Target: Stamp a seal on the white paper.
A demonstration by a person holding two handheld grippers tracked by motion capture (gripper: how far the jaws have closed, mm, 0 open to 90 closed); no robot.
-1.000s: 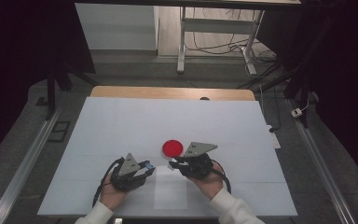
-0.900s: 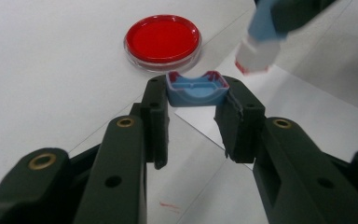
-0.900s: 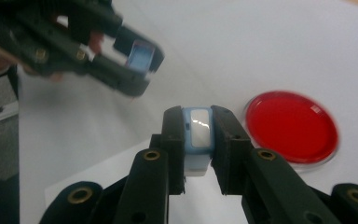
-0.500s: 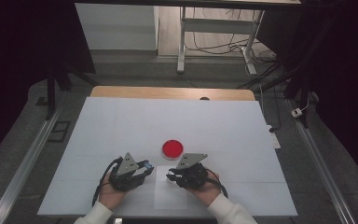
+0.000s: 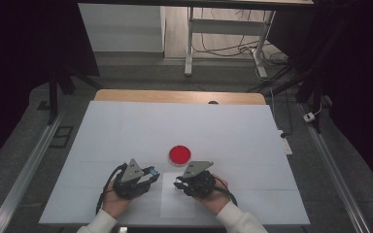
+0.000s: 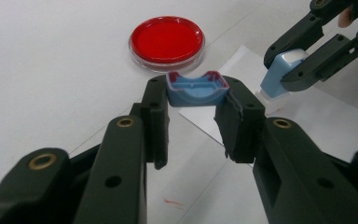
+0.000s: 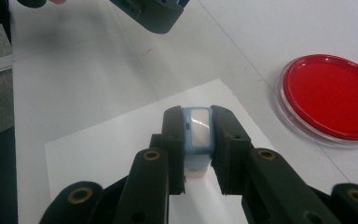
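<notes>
Holding red liquid, shallow clear dish (image 5: pixel 180 154)

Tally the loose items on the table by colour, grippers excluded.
Red: 1, the red dish
Blue: 2, the blue cap held in the left gripper, and the blue stamp body held in the right gripper
White: 1, the white paper sheet
Total: 4
</notes>
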